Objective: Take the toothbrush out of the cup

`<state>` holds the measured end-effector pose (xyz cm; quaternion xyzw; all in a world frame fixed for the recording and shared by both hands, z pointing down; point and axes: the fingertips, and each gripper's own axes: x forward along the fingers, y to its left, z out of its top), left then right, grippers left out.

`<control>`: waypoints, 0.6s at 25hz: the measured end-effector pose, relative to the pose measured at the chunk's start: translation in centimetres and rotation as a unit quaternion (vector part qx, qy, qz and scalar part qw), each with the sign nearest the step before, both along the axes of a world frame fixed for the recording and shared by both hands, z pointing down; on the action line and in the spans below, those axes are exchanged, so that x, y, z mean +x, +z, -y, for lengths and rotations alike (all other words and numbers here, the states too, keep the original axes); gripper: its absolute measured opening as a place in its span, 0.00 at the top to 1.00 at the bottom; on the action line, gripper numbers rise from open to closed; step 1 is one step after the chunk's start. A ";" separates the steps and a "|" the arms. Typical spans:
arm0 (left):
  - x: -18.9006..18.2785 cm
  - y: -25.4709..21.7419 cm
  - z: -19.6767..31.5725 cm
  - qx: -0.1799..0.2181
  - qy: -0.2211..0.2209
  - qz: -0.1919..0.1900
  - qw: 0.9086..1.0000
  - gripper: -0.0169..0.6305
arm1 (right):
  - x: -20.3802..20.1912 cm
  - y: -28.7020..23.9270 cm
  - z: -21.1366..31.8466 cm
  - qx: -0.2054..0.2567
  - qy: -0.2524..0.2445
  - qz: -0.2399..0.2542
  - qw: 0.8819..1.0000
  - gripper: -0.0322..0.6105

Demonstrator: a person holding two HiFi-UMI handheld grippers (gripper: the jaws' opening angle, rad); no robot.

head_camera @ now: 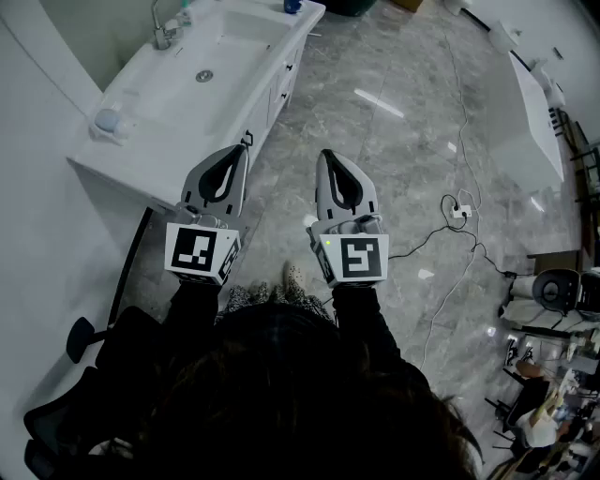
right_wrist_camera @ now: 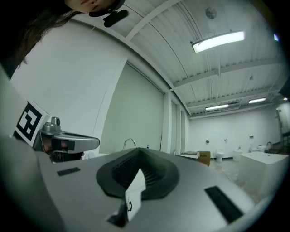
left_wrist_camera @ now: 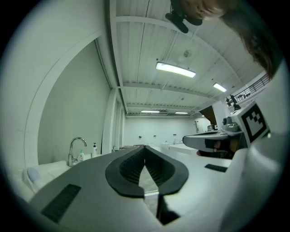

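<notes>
Both claws are closed up tight, pads meeting at the tips. The left claw (head_camera: pixel 242 150) and the right claw (head_camera: pixel 328 155) are held out level, side by side, over the grey marble floor (head_camera: pixel 403 131), just off the near edge of the white worktop (head_camera: pixel 103 167). The left claw's own view (left_wrist_camera: pixel 145 147) shows nothing between its jaws. The right claw's own view (right_wrist_camera: pixel 138 150) has a small white slip low in the gap behind the tips, can't tell what it is.

As for the cup, best guess is the blue thing (head_camera: pixel 292 6) at the far corner of the worktop, past the sink (head_camera: pixel 220 52) and cut off by the frame edge. It's too small to make out a toothbrush in it. It sits well apart from both claws, ahead of them along the worktop. The faucet (head_camera: pixel 164 33) is at the back left, and a pale blue thing (head_camera: pixel 108 120) lies on the near left end.
</notes>
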<state>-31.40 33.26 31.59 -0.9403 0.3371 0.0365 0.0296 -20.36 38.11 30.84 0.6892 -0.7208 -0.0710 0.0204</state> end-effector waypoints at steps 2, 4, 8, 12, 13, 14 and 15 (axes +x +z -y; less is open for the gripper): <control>0.1 -0.1 0.1 0.002 0.000 0.000 1.000 0.96 | 0.4 0.3 0.1 -0.006 0.006 0.000 1.000 0.95; 0.2 -0.2 0.2 0.003 0.000 0.000 1.000 0.96 | 0.4 0.2 0.2 -0.002 0.003 -0.004 1.000 0.95; 0.4 -0.1 0.3 0.003 0.000 0.001 1.000 0.96 | 0.4 0.1 0.4 -0.004 -0.001 0.010 1.000 0.95; 0.7 0.0 0.2 0.004 0.002 0.001 1.000 0.96 | 0.7 0.4 0.5 -0.003 -0.006 0.041 0.999 0.94; 0.9 0.0 0.2 0.004 0.003 0.002 1.000 0.96 | 0.9 0.4 0.6 -0.005 -0.002 0.044 0.999 0.94; 1.0 0.1 0.3 0.004 0.002 0.002 1.000 0.96 | 1.0 0.5 0.6 -0.005 -0.001 0.043 0.999 0.94; 1.1 0.1 0.3 0.003 0.002 0.003 1.000 0.96 | 1.0 0.5 0.7 -0.002 -0.005 0.039 0.999 0.94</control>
